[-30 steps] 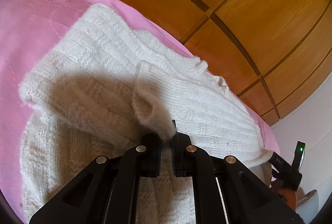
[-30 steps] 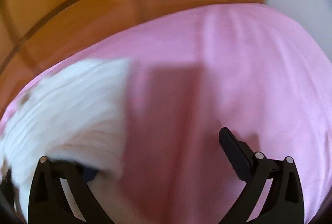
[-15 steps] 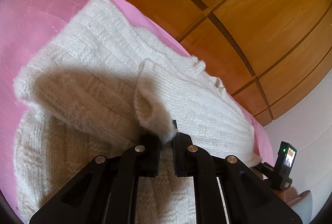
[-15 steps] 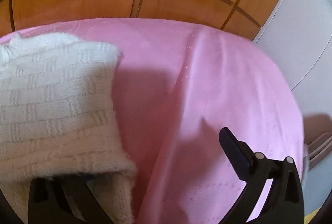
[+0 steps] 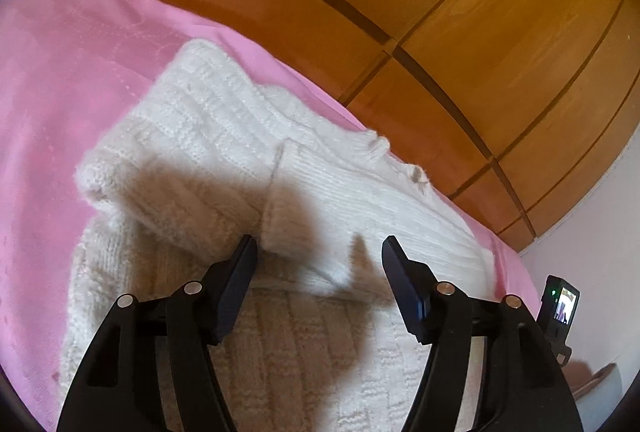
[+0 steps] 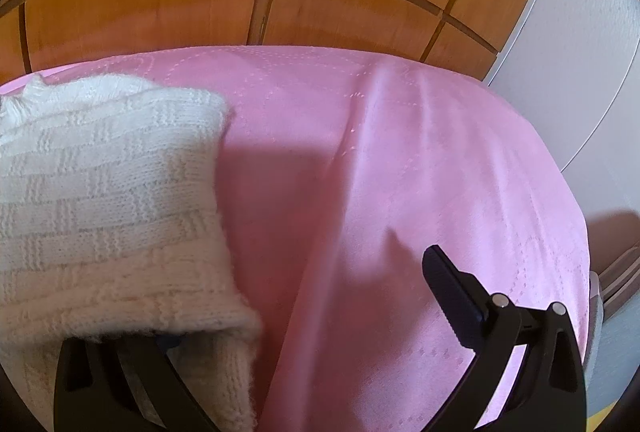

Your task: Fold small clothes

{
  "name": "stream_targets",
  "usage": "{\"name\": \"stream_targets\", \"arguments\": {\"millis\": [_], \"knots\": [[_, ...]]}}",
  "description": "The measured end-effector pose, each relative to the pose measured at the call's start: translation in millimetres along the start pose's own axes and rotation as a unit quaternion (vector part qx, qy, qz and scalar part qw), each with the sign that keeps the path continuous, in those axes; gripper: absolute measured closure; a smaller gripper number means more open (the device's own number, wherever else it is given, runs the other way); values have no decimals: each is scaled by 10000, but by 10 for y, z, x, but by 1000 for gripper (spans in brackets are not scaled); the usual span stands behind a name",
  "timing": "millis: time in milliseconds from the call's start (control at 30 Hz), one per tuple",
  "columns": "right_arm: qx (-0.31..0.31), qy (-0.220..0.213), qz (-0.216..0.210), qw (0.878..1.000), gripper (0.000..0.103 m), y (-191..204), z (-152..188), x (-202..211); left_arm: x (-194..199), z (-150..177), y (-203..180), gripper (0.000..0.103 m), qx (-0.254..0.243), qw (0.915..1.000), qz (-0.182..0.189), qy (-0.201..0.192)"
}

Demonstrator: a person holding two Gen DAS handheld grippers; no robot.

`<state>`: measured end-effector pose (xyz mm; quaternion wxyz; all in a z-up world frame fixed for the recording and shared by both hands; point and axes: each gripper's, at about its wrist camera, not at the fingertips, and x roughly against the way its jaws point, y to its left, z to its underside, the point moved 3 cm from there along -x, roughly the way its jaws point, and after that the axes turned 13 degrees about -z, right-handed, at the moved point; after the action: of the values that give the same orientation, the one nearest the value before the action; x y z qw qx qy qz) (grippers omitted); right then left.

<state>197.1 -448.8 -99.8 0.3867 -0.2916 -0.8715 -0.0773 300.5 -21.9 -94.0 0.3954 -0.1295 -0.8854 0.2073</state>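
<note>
A small white knitted sweater (image 5: 240, 160) lies on a pink bedspread (image 5: 60, 80), with a sleeve folded across its body. The sleeve cuff (image 5: 316, 256) rests between the fingers of my left gripper (image 5: 318, 272), which is open and not gripping it. In the right wrist view the sweater (image 6: 100, 192) fills the left side. My right gripper (image 6: 304, 312) is open. Its left finger is hidden under the sweater's folded edge, and its right finger (image 6: 452, 292) stands over bare pink cloth.
A wooden panelled wall (image 5: 400, 12) runs behind the bed. A white wall (image 6: 592, 52) is at the right. The right gripper's body with its small screen (image 5: 560, 306) shows at the lower right of the left wrist view. The bedspread (image 6: 400, 172) spreads right of the sweater.
My left gripper has opened and let go of the sleeve cuff, which now lies on the sweater. My right gripper has steadied beside the sweater's right edge.
</note>
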Motion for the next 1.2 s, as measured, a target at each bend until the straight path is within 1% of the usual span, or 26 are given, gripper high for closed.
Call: {"name": "stream_targets", "arguments": {"millis": [133, 167, 333, 400, 467, 500, 533, 567, 600, 633, 667, 700, 733, 800, 833, 867, 900, 933, 967, 1033, 1067, 1133, 1200], "knots": [[2, -33, 7, 10000, 2, 8, 8, 50, -50, 5, -22, 39, -65, 9999, -96, 68], [-7, -28, -13, 10000, 2, -72, -27, -13, -44, 8, -12, 39, -59, 9999, -90, 70], [-150, 101, -471, 9987, 2, -223, 54, 132, -54, 14, 2, 39, -17, 10000, -45, 74], [-135, -109, -483, 9987, 2, -287, 109, 313, -53, 15, 1, 39, -14, 10000, -46, 65], [-127, -630, -470, 9968, 2, -309, 116, 581, -56, 13, 3, 37, -23, 10000, -41, 61], [-145, -900, -554, 9943, 3, -297, 103, 703, -54, 14, -4, 34, -47, 10000, -4, 53], [-116, -1216, -898, 9884, 3, -233, 66, 844, -51, 13, -11, 33, -76, 10000, -6, 48], [-33, -1370, -1209, 9832, 7, -153, 24, 919, -50, 12, -16, 33, -93, 9999, -21, 45], [105, -1462, -1508, 9776, 16, -43, -25, 971, -45, 10, -14, 33, -91, 9999, -18, 39], [318, -1465, -1834, 9715, 20, 126, -100, 992, -40, 7, -8, 33, -79, 10000, -6, 34], [445, -1385, -2055, 9678, 28, 255, -151, 971, -31, 3, 4, 33, -59, 10000, 14, 23], [522, -1257, -2269, 9644, 38, 376, -196, 918, -33, 3, -1, 33, -52, 10000, 23, 17], [543, -1001, -2499, 9616, 42, 512, -256, 790, -38, 1, -9, 33, -47, 10000, 25, 12], [525, -517, -2679, 9606, 55, 662, -324, 508, -43, -1, -11, 33, -50, 10000, 17, 0], [515, -257, -2654, 9624, 57, 696, -353, 307, -44, -2, -10, 33, -52, 10000, 17, 2], [496, -65, -2403, 9694, 57, 665, -378, 92, -46, -1, -8, 33, -51, 10000, 23, 11], [395, -9, -2229, 9740, 57, 587, -399, -59, -52, -1, -9, 32, -49, 10000, 37, 18], [208, 4, -2214, 9750, 57, 501, -427, -143, -57, 0, -9, 30, -52, 10000, 76, 29], [-141, 19, -2222, 9749, 57, 369, -472, -233, -70, -1, -14, 28, -58, 9999, 125, 44], [-377, 23, -2053, 9780, 56, 251, -511, -323, -76, 0, -5, 27, -50, 9999, 155, 55], [-387, 10, -2009, 9788, 56, 240, -519, -339, -85, -3, -2, 27, -39, 9998, 165, 60], [-221, -96, -1808, 9832, 56, 303, -511, -314, -97, -7, 5, 27, -21, 9998, 179, 62], [-104, -193, -1704, 9851, 52, 332, -509, -290, -119, -11, 2, 27, -26, 9999, 151, 76]]}}
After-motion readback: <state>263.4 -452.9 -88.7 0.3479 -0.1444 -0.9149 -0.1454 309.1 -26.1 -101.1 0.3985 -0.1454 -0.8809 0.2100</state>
